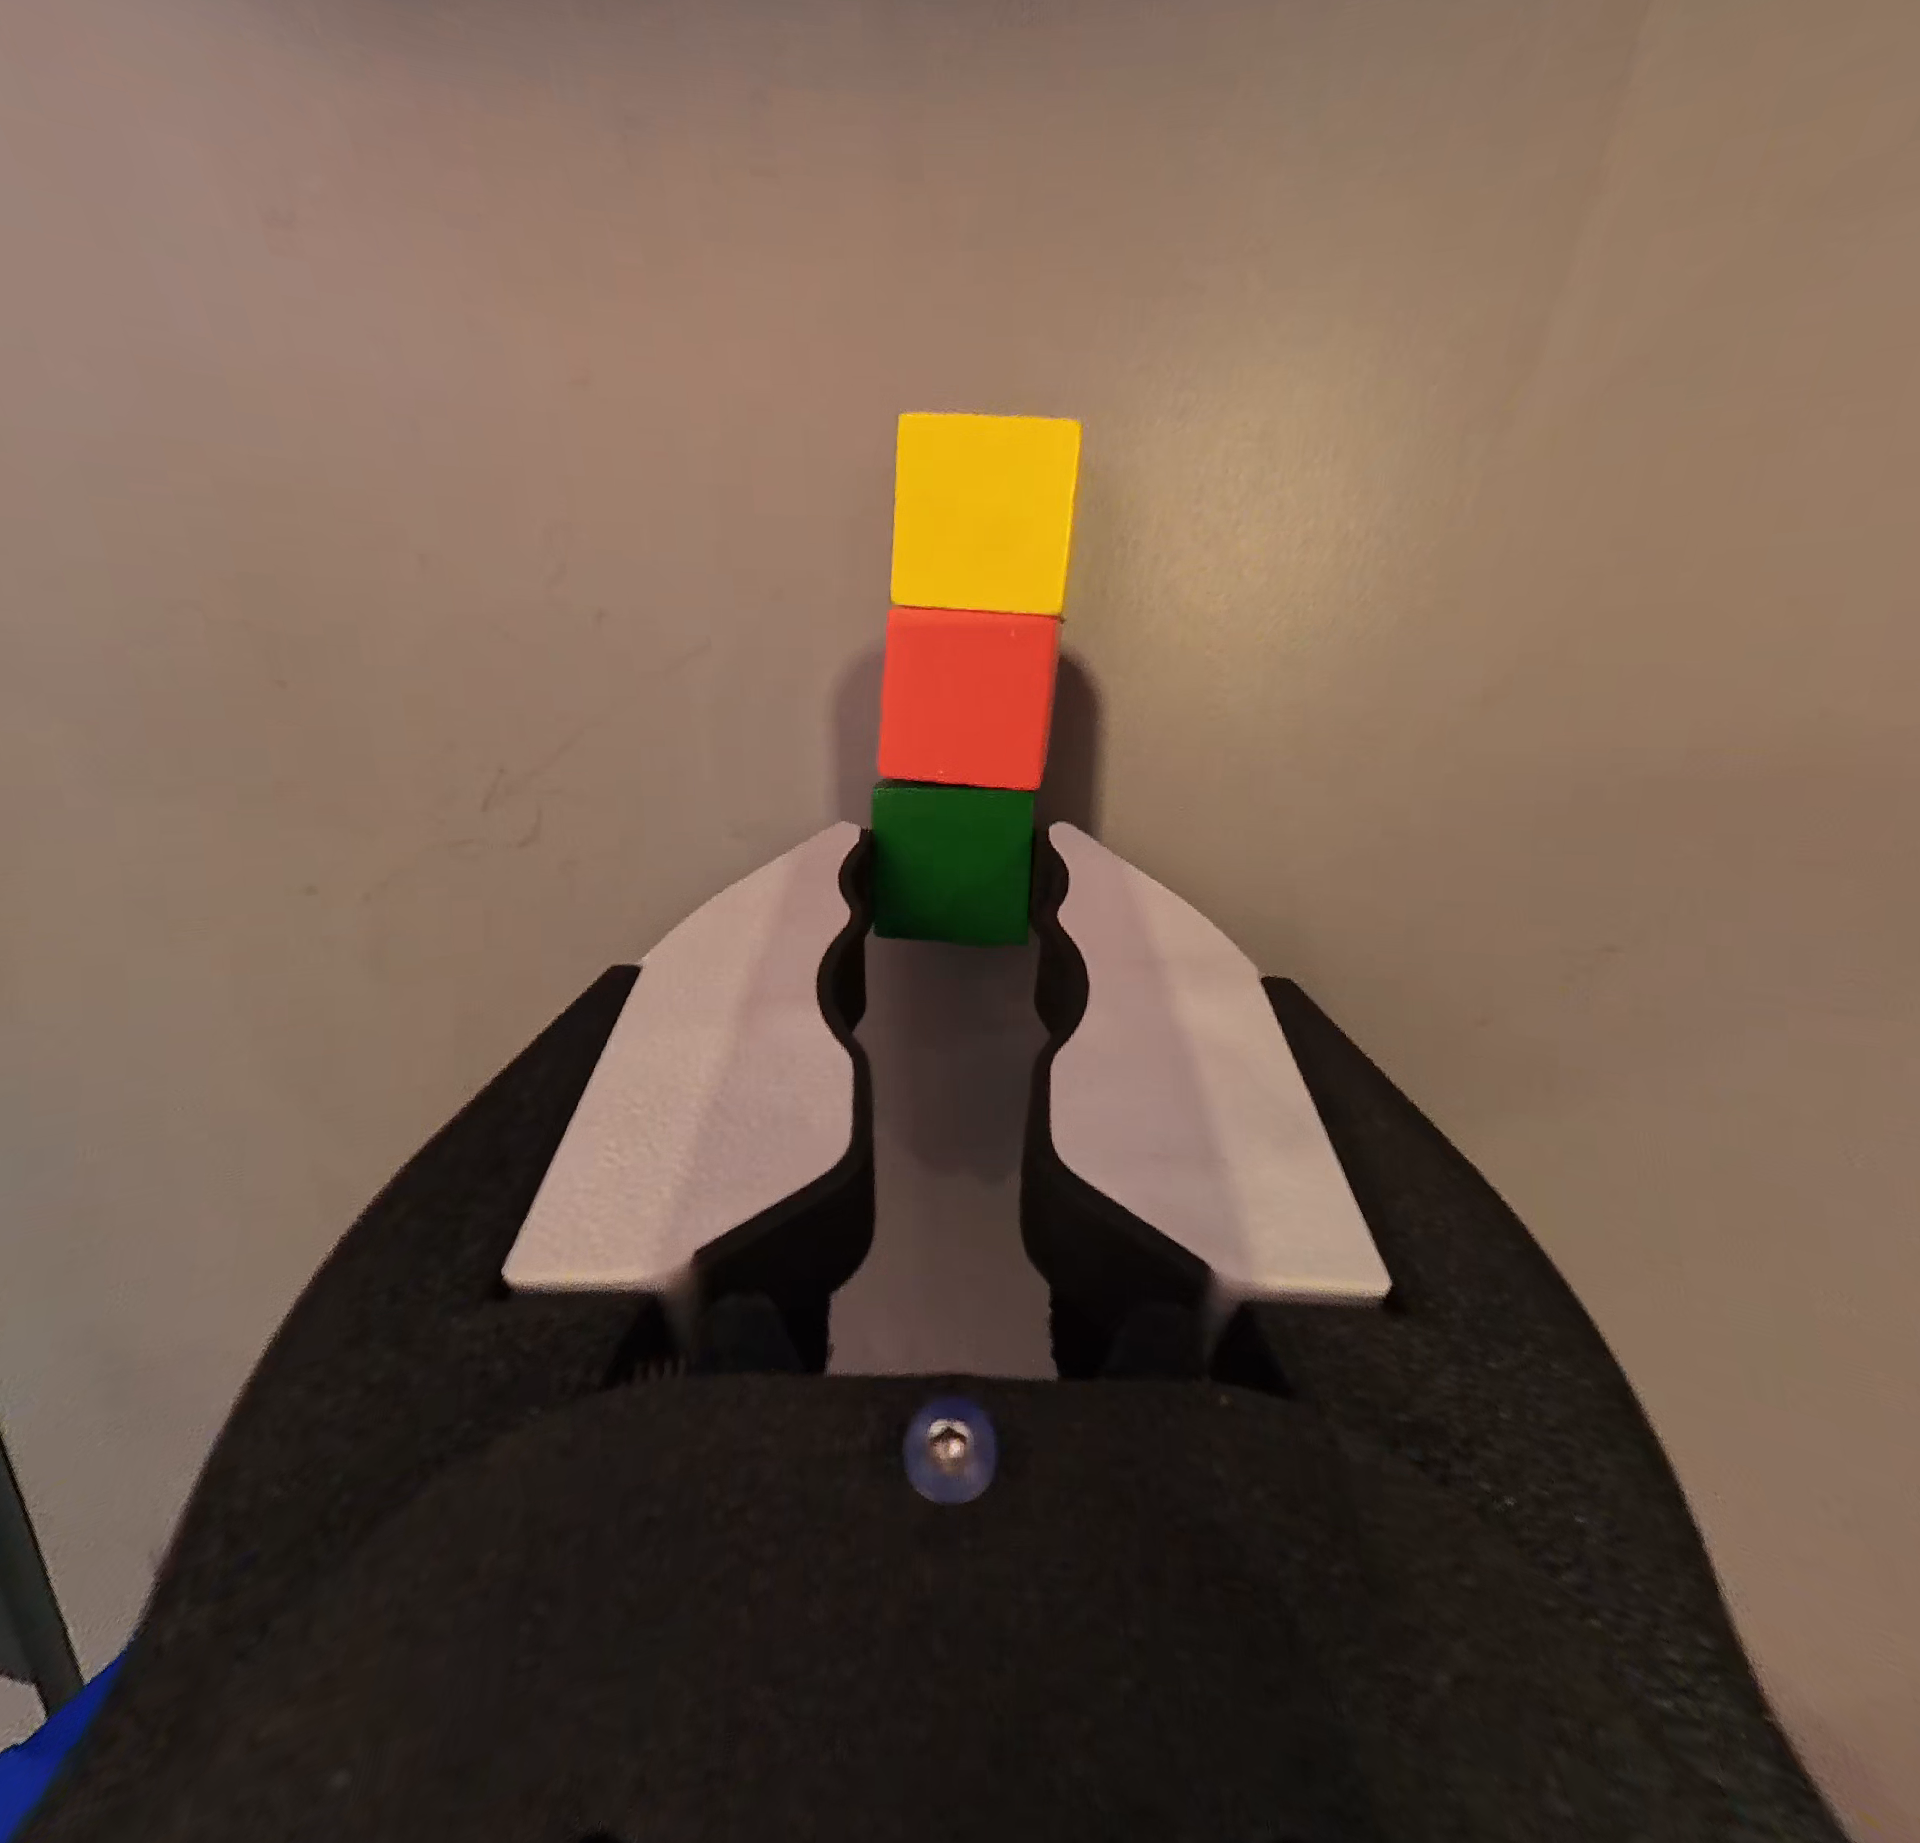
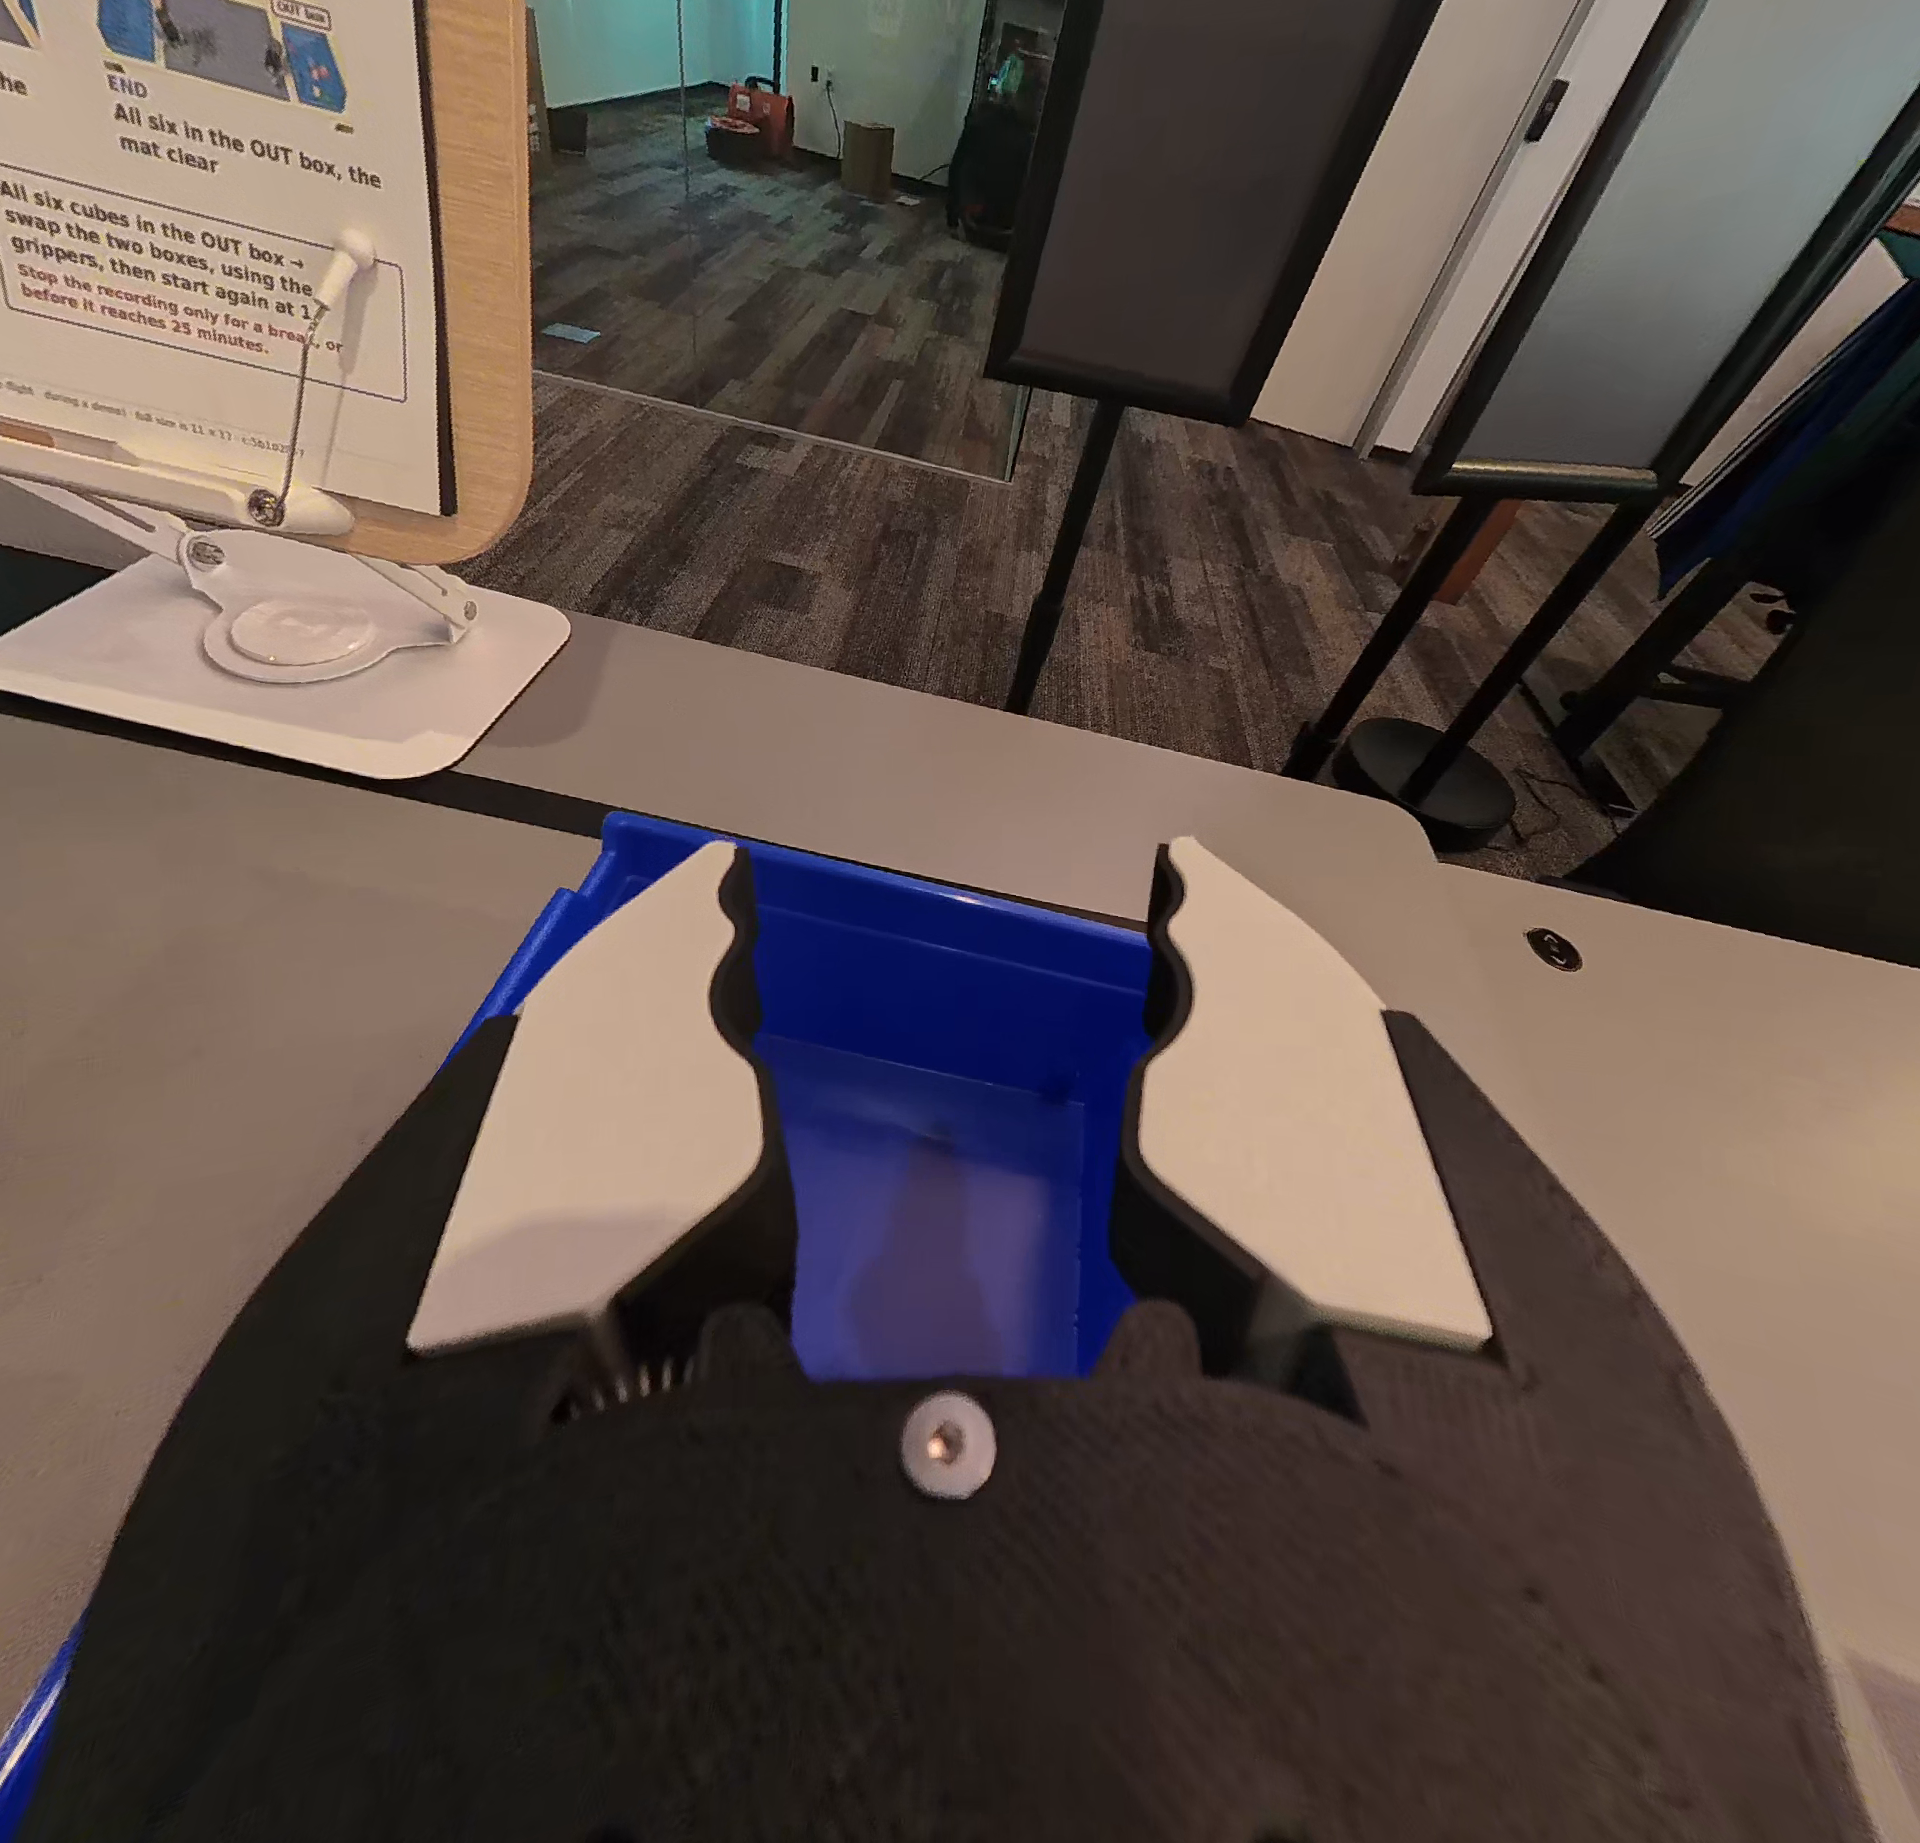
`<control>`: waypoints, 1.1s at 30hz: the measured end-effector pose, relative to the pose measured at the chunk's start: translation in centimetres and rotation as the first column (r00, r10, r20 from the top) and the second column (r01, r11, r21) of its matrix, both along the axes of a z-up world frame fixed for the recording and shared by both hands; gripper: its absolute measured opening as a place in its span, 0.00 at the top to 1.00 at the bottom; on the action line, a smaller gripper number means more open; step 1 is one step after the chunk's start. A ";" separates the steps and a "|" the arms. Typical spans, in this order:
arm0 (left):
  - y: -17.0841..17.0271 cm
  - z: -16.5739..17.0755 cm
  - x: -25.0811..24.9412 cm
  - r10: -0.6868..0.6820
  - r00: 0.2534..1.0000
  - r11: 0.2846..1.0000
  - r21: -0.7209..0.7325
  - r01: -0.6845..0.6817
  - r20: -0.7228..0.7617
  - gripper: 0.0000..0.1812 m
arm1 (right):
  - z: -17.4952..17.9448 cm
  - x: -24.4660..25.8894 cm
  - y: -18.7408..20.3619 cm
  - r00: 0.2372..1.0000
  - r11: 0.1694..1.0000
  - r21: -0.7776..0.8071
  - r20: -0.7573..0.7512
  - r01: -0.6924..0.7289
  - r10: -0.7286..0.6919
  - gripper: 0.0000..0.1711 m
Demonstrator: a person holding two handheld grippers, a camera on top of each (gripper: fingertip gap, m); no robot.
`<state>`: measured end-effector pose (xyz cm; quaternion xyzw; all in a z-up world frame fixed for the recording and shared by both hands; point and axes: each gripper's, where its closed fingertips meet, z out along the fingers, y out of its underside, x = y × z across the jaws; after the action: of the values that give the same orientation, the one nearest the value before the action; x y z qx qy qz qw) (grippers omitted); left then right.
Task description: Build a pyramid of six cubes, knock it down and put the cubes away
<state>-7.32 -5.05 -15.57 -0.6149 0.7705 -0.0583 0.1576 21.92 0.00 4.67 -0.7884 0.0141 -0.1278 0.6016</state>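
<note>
In the left wrist view, the left claw [image 1: 952,863] is pinching the green cube [image 1: 952,866] between its fingertips, one tip pressing each side. The cubes are lining up in a row running away from the camera over the grey surface [image 1: 416,443]: the green cube nearest, the red cube [image 1: 966,700] touching its far edge, and the yellow cube [image 1: 984,513] touching the far edge of the red one. Whether the green cube is resting on the surface or lifted just off it cannot be told.

In the right wrist view, the right claw [image 2: 945,905] is hanging spread wide with nothing between its fingers, hovering over the blue box [image 2: 935,972]. No cubes are showing in the part of the box visible between the fingers. Beyond the box, at the far left, a sheet of instructions [image 2: 208,183] is standing upright on a white stand [image 2: 312,671] on the surface. Farther off, black sign stands [image 2: 1195,183] are standing on the dark floor [image 2: 831,546].
</note>
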 end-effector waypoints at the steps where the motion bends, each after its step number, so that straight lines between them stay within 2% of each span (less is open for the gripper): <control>1: 0.0 0.0 0.1 -0.003 1.000 1.000 -0.001 0.003 0.003 0.84 | 0.0 0.0 0.0 1.000 1.000 -0.002 0.001 -0.001 0.001 0.57; 16: 0.0 -0.1 0.3 -0.048 0.999 0.999 -0.002 0.048 0.025 0.83 | -0.5 -0.1 0.3 1.000 1.000 -0.019 0.000 -0.006 0.006 0.57; 22: -0.1 0.0 0.1 -0.059 0.998 0.998 -0.003 0.059 0.023 0.72 | -0.6 0.0 0.3 1.000 1.000 -0.022 -0.001 -0.006 0.006 0.57; 25: -0.2 0.3 0.1 -0.064 0.998 0.998 -0.001 0.064 0.026 0.71 | -0.7 0.0 0.3 1.000 1.000 -0.025 -0.007 -0.010 0.010 0.57; 29: -0.4 2.4 0.2 -0.069 0.993 0.998 0.000 0.070 0.093 0.71 | -0.8 0.1 0.2 1.000 1.000 -0.026 -0.016 -0.012 0.012 0.57; 33: 0.4 7.7 -0.8 -0.041 0.971 0.999 0.039 0.033 0.235 0.71 | -0.4 0.0 0.0 1.000 1.000 -0.010 -0.014 -0.017 0.017 0.57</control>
<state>-8.10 -4.61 -7.86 -0.5863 0.7586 -0.1201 0.2575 21.94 0.00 4.25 -0.7925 0.0108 -0.1172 0.5984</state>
